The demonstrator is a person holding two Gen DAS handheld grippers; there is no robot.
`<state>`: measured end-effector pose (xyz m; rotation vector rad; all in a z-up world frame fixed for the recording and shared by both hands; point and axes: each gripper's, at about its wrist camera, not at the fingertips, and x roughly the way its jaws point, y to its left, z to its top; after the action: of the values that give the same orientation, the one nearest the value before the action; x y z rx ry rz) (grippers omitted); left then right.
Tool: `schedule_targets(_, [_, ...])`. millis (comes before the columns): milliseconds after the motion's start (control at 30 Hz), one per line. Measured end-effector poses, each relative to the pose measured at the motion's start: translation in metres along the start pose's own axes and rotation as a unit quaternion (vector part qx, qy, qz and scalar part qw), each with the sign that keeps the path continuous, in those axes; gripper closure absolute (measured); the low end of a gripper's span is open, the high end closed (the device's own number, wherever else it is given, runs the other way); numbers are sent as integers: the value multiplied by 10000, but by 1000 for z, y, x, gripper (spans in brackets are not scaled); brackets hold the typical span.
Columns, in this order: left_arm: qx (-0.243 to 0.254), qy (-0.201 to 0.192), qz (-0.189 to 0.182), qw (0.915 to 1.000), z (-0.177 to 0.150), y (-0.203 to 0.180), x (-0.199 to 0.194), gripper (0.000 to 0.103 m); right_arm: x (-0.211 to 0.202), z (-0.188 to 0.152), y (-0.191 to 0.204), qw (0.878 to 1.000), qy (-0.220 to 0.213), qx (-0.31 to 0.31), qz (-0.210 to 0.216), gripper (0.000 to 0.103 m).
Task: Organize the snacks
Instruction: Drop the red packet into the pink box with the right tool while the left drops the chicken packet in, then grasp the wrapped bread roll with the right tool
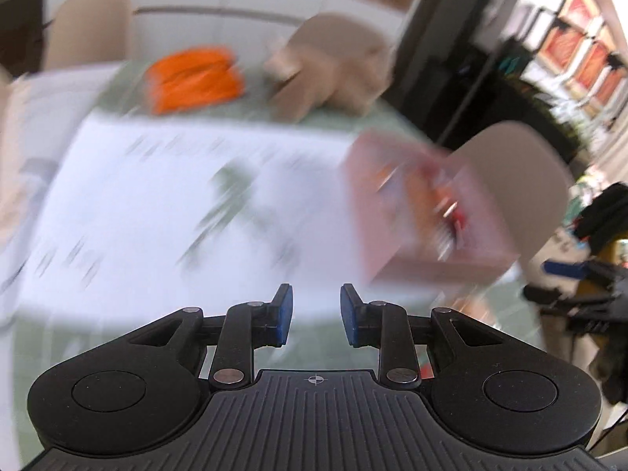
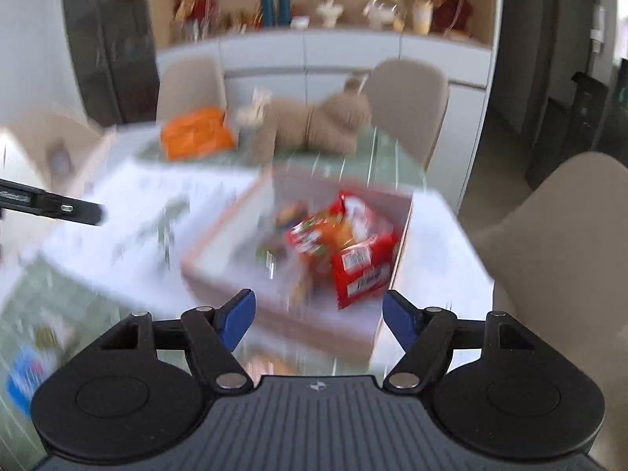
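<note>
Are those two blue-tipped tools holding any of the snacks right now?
No. The left tool and the right tool both stand open with nothing between them; the red snack packet lies in the box.

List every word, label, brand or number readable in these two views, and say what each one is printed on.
None can be read.
Red snack packet in the box: white labels with dark print, too blurred to read.
White sheet on the table: rows of dark print, smeared by motion.
Orange packet: no legible print.
Blue packet at the left edge: too blurred.
</note>
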<state>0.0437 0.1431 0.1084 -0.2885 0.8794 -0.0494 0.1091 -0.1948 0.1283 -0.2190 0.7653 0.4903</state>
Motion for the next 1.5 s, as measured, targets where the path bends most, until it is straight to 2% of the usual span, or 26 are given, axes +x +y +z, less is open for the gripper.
schedule_targets(167, [-428, 85, 501, 9978, -55, 43, -31, 73, 8, -40, 30, 9981, 455, 136, 398, 31])
schedule_targets(267, [-881, 147, 827, 9926, -81, 66, -46, 73, 6, -58, 46, 9966, 609, 225, 501, 31])
schedule_targets(367, [-1203, 226, 971, 9877, -104, 78, -51, 73, -1, -74, 60, 9950, 755, 190, 626, 31])
schedule_targets(467, [-1291, 313, 822, 9877, -115, 78, -47, 73, -3, -83, 72, 9931, 874, 60, 780, 31])
schedule_targets(600, [-1052, 375, 678, 9914, -111, 60, -27, 73, -6, -91, 83, 9900, 1018, -68, 978, 31])
schedule_targets(733, [-812, 374, 439, 9950, -98, 32, 0, 72, -9, -98, 95, 9900, 1015, -317, 931, 31])
schedule_targets(967, [-629, 488, -175, 9967, -76, -13, 35, 72, -9, -96, 91, 9917, 1018, -233, 744, 31])
schedule_targets(1133, [-283, 390, -146, 9987, -72, -26, 27, 72, -9, -92, 86, 9947, 894, -163, 477, 31])
schedule_targets(1267, [-561, 430, -94, 9975, -74, -11, 24, 72, -10, -87, 86, 9957, 805, -80, 457, 31])
schedule_targets(1367, [-758, 402, -108, 9963, -74, -1, 20, 72, -14, -84, 94, 9960, 697, -246, 497, 31])
schedule_targets(1433, [-792, 411, -352, 9954, -73, -1, 15, 72, -16, -82, 97, 9969, 601, -332, 372, 31])
schedule_targets(1500, [-774, 510, -845, 9921, -72, -10, 13, 72, -18, -79, 90, 9986, 448, -180, 200, 31])
